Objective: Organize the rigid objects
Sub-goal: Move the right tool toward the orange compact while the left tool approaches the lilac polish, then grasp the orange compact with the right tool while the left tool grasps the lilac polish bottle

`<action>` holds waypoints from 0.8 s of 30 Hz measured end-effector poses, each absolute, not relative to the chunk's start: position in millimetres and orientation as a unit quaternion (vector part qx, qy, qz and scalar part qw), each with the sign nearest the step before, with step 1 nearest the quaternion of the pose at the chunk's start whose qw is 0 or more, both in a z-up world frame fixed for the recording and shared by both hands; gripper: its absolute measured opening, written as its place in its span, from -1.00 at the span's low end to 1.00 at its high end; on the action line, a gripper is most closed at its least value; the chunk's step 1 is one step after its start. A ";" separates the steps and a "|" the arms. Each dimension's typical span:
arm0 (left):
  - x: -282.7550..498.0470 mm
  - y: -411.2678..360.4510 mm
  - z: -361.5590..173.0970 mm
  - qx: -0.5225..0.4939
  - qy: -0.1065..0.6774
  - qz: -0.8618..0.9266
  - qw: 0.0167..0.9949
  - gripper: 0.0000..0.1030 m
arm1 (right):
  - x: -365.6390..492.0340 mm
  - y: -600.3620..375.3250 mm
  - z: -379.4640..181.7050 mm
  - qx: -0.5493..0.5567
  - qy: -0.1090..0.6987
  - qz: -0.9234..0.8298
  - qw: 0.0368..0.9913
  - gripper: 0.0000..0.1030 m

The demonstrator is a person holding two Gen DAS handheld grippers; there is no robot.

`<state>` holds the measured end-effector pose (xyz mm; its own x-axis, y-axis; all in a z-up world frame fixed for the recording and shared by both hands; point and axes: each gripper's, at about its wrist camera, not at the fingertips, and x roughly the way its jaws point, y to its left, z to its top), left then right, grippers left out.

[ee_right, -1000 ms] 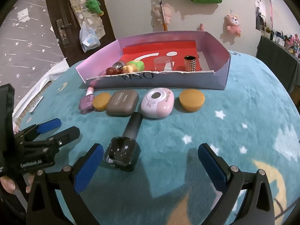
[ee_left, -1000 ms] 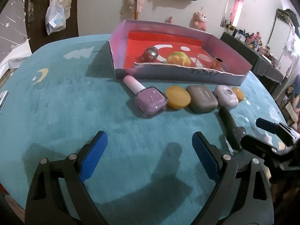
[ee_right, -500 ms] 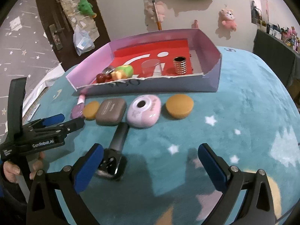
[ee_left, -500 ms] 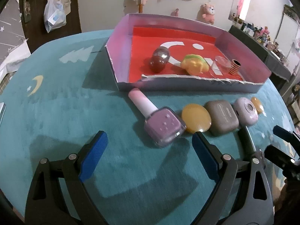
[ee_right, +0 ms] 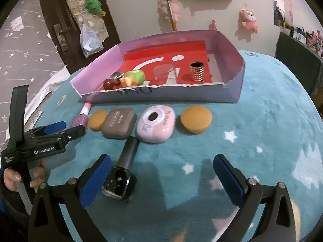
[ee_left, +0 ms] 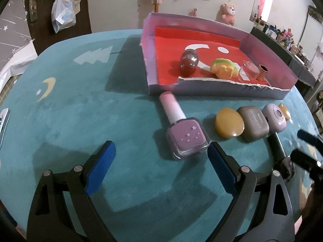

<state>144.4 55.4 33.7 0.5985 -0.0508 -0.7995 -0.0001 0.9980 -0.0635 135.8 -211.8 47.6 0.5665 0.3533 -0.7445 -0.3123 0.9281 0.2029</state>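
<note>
A purple nail polish bottle [ee_left: 184, 133] with a pink cap lies on the teal rug, just ahead of my open left gripper [ee_left: 159, 161] and near its right finger. Beside it lie an orange disc [ee_left: 229, 125], a grey case [ee_left: 254, 123], a pink case [ee_right: 155, 125] and a second orange disc [ee_right: 196, 119]. A black nail polish bottle [ee_right: 123, 171] lies by the left finger of my open right gripper [ee_right: 160, 177]. The pink-walled red tray [ee_right: 161, 95] holds a dark red capsule [ee_left: 188, 62], a yellow-green toy [ee_left: 224, 68], a clear cup [ee_right: 164, 71] and a metal cylinder [ee_right: 196, 72].
The left gripper also shows in the right wrist view [ee_right: 64, 129], held in a hand at the far left. The round rug's edge curves close on the left. A wall with plush toys and a dark door stand behind the tray.
My left gripper has moved forward and closer to the purple bottle, which now lies near its right finger. My right gripper has shifted a little toward the black bottle.
</note>
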 end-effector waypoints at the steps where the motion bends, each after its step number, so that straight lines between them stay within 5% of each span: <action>1: 143.4 55.5 34.3 -0.027 0.447 -0.014 0.894 0.81 | 135.3 -210.4 48.7 0.019 0.422 0.187 0.887 1.00; 24: 152.5 60.9 36.6 -0.024 0.449 -0.026 0.893 0.77 | 191.9 -241.7 46.0 -0.041 0.423 0.108 0.899 1.00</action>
<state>152.5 60.9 36.6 0.5957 -0.0677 -0.8004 0.0249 0.9975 -0.0659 191.9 -241.7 46.0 0.6186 0.1594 -0.7694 -0.2280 0.9735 0.0183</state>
